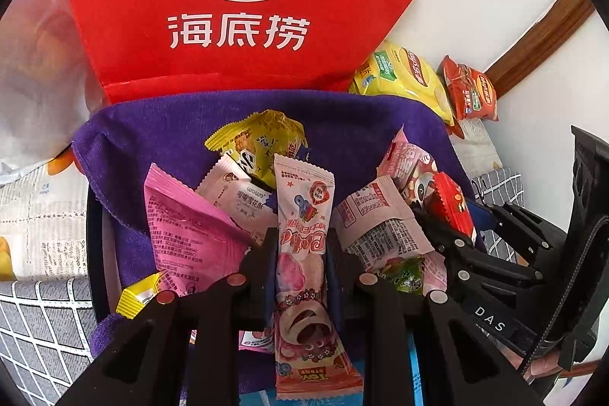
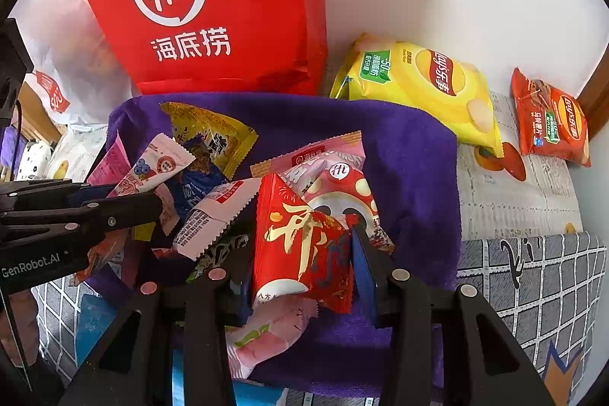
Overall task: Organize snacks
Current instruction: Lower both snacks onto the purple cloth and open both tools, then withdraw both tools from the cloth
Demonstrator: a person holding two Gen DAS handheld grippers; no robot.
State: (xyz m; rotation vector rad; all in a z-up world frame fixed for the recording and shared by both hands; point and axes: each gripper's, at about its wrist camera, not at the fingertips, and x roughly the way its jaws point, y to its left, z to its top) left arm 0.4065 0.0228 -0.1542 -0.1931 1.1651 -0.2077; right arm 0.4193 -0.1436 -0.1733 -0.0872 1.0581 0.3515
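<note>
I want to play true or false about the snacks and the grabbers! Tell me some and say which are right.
1. The left gripper is shut on a pink Toy Story snack bar. True.
2. The right gripper is empty. False: it is shut on a red packet with gold writing.
3. The snacks lie on a green towel. False: the purple towel is under them.
4. A yellow chip bag lies beside the towel. True.
5. The big red bag stands behind the towel. True.
</note>
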